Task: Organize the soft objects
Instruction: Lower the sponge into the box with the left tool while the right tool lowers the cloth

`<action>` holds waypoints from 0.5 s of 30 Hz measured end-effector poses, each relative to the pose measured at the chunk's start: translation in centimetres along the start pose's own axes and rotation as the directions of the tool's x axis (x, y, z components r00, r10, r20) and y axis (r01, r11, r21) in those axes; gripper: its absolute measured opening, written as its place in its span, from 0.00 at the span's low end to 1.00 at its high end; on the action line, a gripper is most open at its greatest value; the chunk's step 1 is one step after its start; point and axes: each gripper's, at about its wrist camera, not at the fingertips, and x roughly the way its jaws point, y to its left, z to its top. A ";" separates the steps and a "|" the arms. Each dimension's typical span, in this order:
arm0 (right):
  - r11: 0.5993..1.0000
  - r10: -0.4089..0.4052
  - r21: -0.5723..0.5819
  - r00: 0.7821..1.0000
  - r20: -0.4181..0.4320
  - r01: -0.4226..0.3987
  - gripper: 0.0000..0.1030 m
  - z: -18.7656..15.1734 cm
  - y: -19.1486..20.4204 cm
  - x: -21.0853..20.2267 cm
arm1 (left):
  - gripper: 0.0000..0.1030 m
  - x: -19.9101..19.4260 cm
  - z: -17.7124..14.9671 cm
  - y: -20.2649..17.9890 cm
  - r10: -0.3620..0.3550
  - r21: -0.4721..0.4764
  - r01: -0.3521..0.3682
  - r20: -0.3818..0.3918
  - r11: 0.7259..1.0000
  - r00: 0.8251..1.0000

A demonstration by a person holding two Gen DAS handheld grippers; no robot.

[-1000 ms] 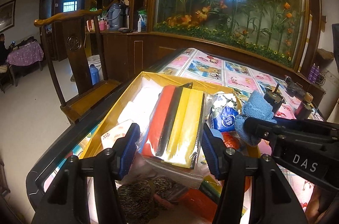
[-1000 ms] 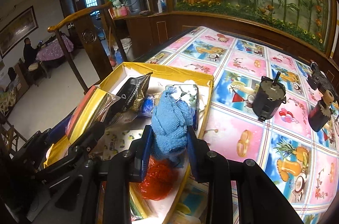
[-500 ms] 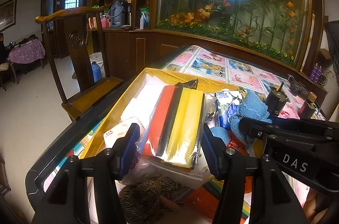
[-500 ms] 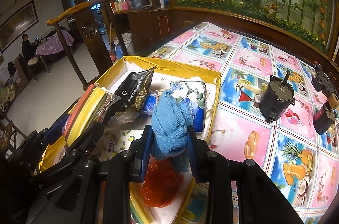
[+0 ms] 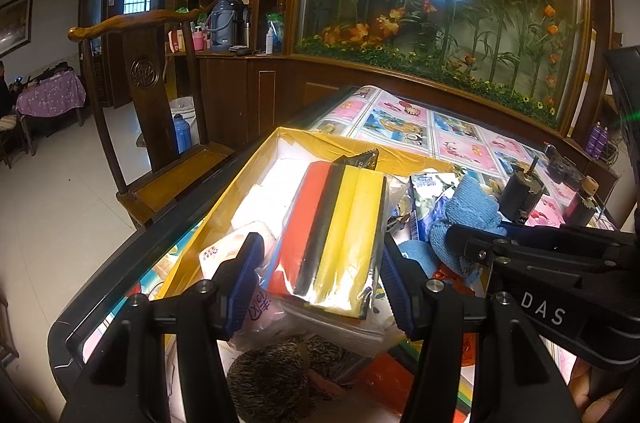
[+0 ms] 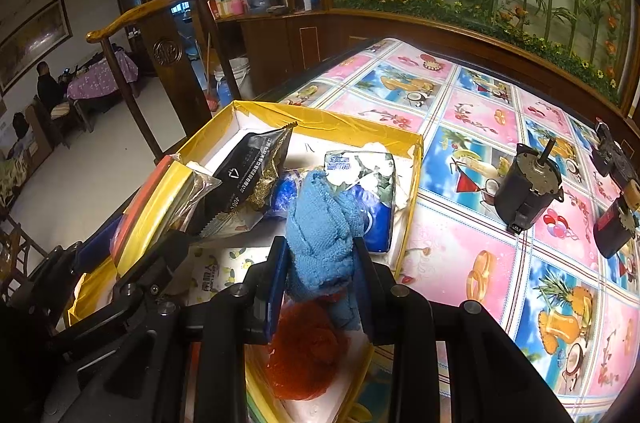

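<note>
The right gripper (image 6: 320, 275) is seen with its jaws clamped on a bunched blue cloth (image 6: 322, 235), held above the yellow-rimmed box (image 6: 340, 121) on the bench (image 6: 480, 255); the cloth's lower end is hidden between the jaws. The left gripper (image 5: 320, 283) has a bagged pack of red, black and yellow sponges (image 5: 336, 235) between its jaws, but whether the pads press on the bag cannot be told. An orange mesh item (image 6: 306, 351) lies partly covered below the cloth. A dark bristly object (image 5: 276, 379) is cut off by the left view's bottom edge.
</note>
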 end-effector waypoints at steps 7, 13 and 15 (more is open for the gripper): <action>1.000 0.000 -0.002 1.000 -0.004 0.000 0.33 0.1 0.0 0.2 | 0.55 0.0 0.0 0.0 0.000 0.001 0.000 0.000 1.000 1.000; 1.000 -0.001 -0.003 1.000 -0.006 0.001 0.33 0.1 0.0 0.4 | 0.55 0.1 0.0 0.1 -0.003 -0.001 0.003 -0.002 1.000 1.000; 1.000 -0.001 -0.003 1.000 -0.006 0.001 0.33 0.1 0.0 0.4 | 0.55 0.0 0.0 0.1 -0.006 -0.006 0.006 -0.001 1.000 1.000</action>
